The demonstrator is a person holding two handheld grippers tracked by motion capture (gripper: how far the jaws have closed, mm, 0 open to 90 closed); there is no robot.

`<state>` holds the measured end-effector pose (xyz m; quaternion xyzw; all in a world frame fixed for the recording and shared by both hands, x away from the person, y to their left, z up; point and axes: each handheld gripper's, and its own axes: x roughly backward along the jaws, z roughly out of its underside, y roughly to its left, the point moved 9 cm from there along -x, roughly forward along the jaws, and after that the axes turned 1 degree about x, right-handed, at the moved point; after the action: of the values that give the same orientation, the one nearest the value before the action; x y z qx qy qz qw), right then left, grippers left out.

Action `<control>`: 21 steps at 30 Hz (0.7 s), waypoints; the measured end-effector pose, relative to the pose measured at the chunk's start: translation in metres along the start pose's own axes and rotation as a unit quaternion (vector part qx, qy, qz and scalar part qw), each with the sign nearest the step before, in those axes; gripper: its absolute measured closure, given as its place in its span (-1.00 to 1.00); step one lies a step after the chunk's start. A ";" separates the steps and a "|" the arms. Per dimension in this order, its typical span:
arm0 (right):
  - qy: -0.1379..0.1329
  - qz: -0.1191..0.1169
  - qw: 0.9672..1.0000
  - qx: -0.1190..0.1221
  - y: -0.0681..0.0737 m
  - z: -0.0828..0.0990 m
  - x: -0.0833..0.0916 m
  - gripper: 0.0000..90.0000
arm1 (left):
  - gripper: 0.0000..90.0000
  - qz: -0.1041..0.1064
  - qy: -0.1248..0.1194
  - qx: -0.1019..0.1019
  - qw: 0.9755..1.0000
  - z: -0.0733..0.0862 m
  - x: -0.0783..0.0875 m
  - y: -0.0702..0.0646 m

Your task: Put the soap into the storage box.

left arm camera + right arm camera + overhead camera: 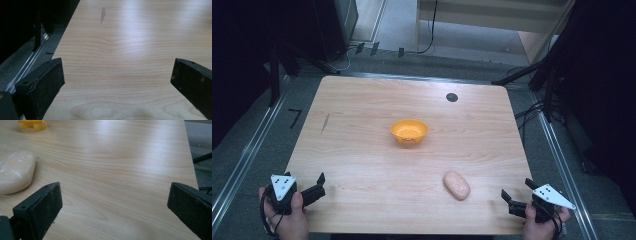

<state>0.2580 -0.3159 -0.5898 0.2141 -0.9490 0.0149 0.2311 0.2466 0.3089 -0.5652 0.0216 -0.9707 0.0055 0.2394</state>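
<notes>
Looking down from the high view, the wooden bench (362,150) carries an orange bowl (409,131) near the middle. A pale pink lump (456,185), soft-looking like dough, lies at about 5 o'clock from the bowl, well apart from it. The left tongs (314,189) wait at the 7 o'clock corner and the right tongs (518,197) at the 5 o'clock corner, probably resting there before any reach.

In the left gripper view, the left tongs (117,77) are wide open over bare wood, holding nothing.

In the right gripper view, the right tongs (115,200) are wide open too, and empty. The lump (15,172) sits near at 10 o'clock, so I think this hand gets it. The bowl (32,123) is far off at 11 o'clock.
</notes>
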 end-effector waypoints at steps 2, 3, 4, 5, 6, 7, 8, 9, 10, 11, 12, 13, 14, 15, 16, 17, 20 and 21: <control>0.002 0.003 1.000 0.005 0.001 0.000 0.000 -0.99 | -1.00 -0.003 -0.002 0.000 1.000 0.000 0.000 0.000; 0.002 0.007 1.000 0.009 0.001 0.000 0.000 -0.99 | -1.00 -0.002 -0.003 0.002 1.000 0.000 0.001 0.000; 0.004 0.007 1.000 0.011 0.002 0.001 -0.001 -0.99 | -1.00 0.000 -0.003 0.004 1.000 0.000 0.000 0.000; 0.007 0.006 1.000 0.019 0.005 0.001 -0.001 -0.99 | -1.00 0.004 -0.002 0.005 1.000 0.000 0.001 0.000; 0.007 0.006 1.000 0.019 0.005 0.001 -0.001 -0.99 | -1.00 0.007 -0.004 0.006 1.000 0.000 0.001 0.000; 0.014 0.006 1.000 0.026 0.007 0.002 -0.002 -0.99 | -1.00 0.003 -0.008 0.005 1.000 0.000 0.001 0.000; 0.014 0.006 1.000 0.026 0.007 0.002 -0.002 -0.99 | -1.00 -0.007 -0.012 0.004 1.000 -0.001 0.002 0.001; 0.016 0.005 0.999 0.030 0.009 0.002 -0.003 -0.99 | -1.00 -0.014 -0.014 0.003 1.000 -0.001 0.003 0.001; 0.018 0.003 0.999 0.028 0.010 0.002 -0.004 -0.99 | -1.00 -0.017 -0.017 0.001 1.000 -0.001 0.003 0.000; 0.024 0.000 0.999 0.027 0.012 0.003 -0.005 -0.99 | -1.00 -0.016 -0.017 0.000 1.000 -0.001 0.003 0.000; 0.032 -0.003 0.999 0.031 0.014 0.004 -0.007 -0.99 | -1.00 -0.013 -0.015 0.000 1.000 -0.001 0.003 0.000; 0.036 0.000 0.999 0.036 0.014 0.004 -0.008 -0.99 | -1.00 -0.014 -0.014 0.001 1.000 -0.001 0.002 0.001; 0.044 -0.002 0.998 0.038 0.015 0.005 -0.009 -0.99 | -1.00 -0.012 -0.017 0.002 1.000 -0.002 0.002 0.001; 0.053 -0.008 0.998 0.041 0.018 0.006 -0.010 -0.99 | -1.00 -0.010 -0.016 0.002 1.000 -0.002 0.002 0.001; 0.068 -0.013 0.996 0.055 0.021 0.008 -0.012 -0.99 | -1.00 -0.006 -0.012 0.001 1.000 -0.002 0.001 0.001; 0.068 -0.013 0.996 0.055 0.021 0.008 -0.012 -0.99 | -1.00 -0.004 -0.009 0.001 1.000 -0.001 0.001 0.000; 0.094 -0.031 0.993 0.067 0.027 0.011 -0.014 -0.99 | -1.00 -0.007 -0.006 0.000 1.000 -0.001 -0.001 0.000; 0.094 -0.031 0.993 0.067 0.027 0.011 -0.014 -0.99 | -1.00 -0.008 -0.003 -0.003 1.000 -0.001 -0.001 0.000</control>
<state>0.2538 -0.2873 -0.6044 0.2560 -0.9128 0.0918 0.3048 0.2481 0.3087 -0.5646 0.0288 -0.9712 0.0008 0.2364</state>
